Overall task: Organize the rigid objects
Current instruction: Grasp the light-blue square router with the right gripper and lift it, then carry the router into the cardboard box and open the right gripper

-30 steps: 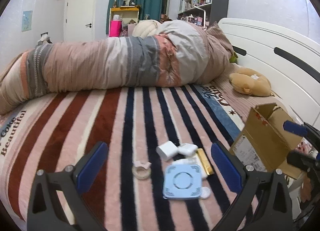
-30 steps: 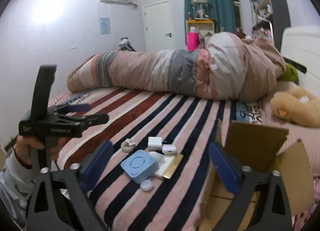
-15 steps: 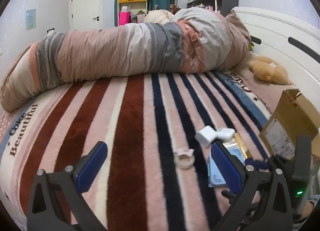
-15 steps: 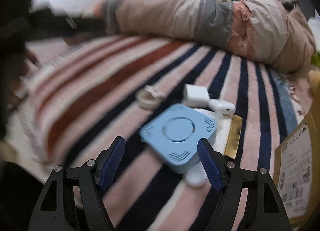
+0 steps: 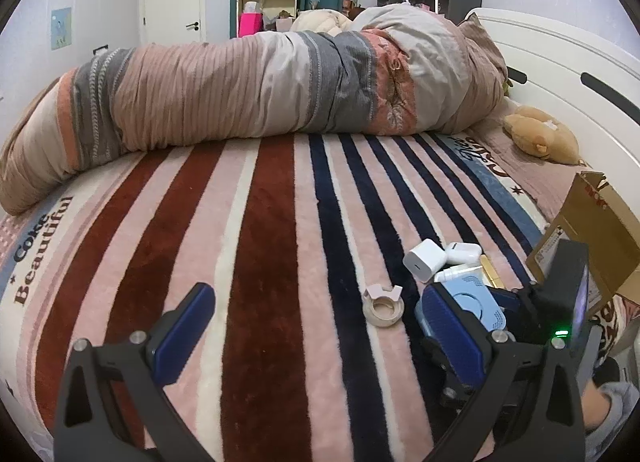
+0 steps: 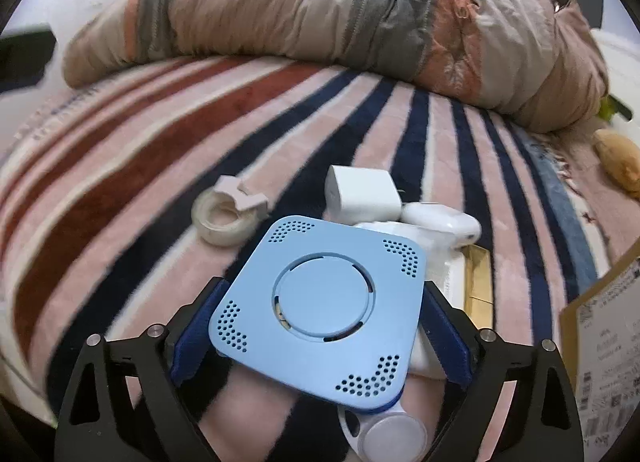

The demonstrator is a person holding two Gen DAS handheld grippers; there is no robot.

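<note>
R gripper (image 6: 320,326) moved in since 0.5 s ago, pads now against blue box (image 6: 320,302), apparently gripping it; lift to carton (image 5: 600,229) next. L gripper (image 5: 320,338) wide, idle.

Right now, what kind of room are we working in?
Almost certainly a bedroom: the objects lie on a striped blanket spread over a bed with a white headboard, a rolled-up duvet lies across it, and a plush toy sits by the headboard.
</note>
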